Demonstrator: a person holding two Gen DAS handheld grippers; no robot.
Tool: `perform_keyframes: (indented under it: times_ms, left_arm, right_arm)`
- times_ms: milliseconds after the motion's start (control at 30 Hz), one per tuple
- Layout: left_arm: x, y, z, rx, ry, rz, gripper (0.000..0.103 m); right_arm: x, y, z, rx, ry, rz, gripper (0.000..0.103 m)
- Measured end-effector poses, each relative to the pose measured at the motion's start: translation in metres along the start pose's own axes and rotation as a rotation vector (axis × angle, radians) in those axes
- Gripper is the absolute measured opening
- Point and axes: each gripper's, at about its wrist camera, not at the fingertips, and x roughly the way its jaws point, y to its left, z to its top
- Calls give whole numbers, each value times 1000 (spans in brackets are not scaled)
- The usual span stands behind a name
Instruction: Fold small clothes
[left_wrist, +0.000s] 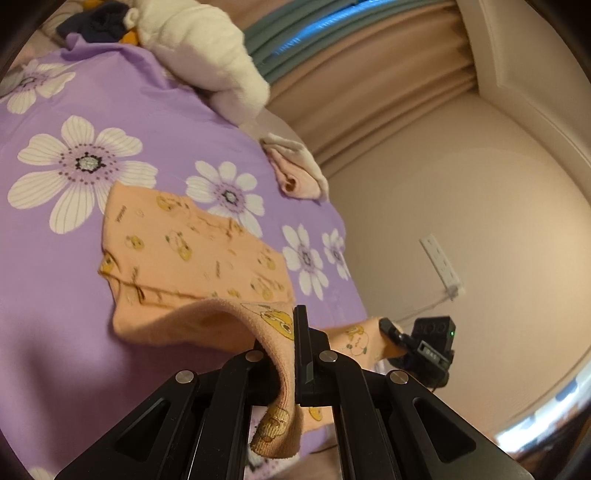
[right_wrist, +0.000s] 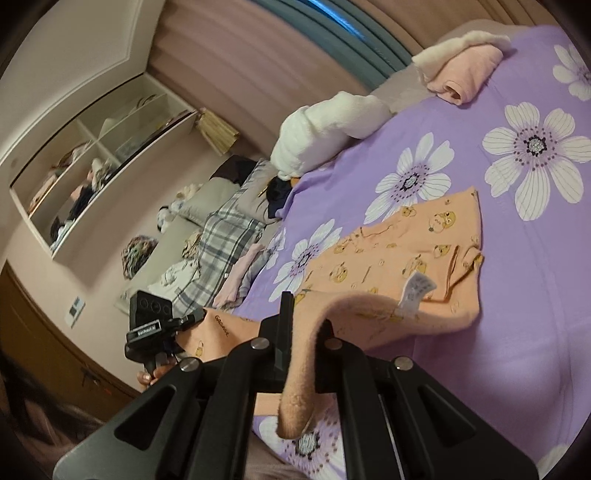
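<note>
A small orange garment (left_wrist: 192, 251) printed with yellow cartoon figures lies partly folded on the purple flowered bedsheet (left_wrist: 55, 314). My left gripper (left_wrist: 286, 332) is shut on one near edge of it and lifts that edge off the bed. My right gripper (right_wrist: 301, 325) is shut on another near edge of the same garment (right_wrist: 406, 258), also raised; a white label (right_wrist: 415, 291) shows on the lifted part. Each gripper shows in the other's view, the right gripper (left_wrist: 391, 332) at the garment's far corner and the left gripper (right_wrist: 192, 317) likewise.
A rolled pink and white cloth (left_wrist: 299, 173) and a white bundle (left_wrist: 207, 48) lie at the bed's far side. A dark cloth pile (left_wrist: 99, 22) lies beyond. Plaid bedding (right_wrist: 221, 236), a wall shelf (right_wrist: 92, 166), curtains (left_wrist: 369, 81) and a wall socket (left_wrist: 441, 266) surround the bed.
</note>
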Motion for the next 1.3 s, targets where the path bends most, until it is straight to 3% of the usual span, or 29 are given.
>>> perform_keyframes:
  times_ms: [433, 1100, 1300]
  left_arm:
    - [37, 64, 58, -155, -62, 77, 0]
    - [131, 141, 114, -311, 70, 233, 0]
    - [150, 172, 120, -435, 115, 275, 0]
  right_arm:
    - [49, -58, 64, 137, -43, -88, 4]
    - [129, -145, 107, 338, 108, -244, 6]
    - [144, -172, 110, 459, 201, -286, 7]
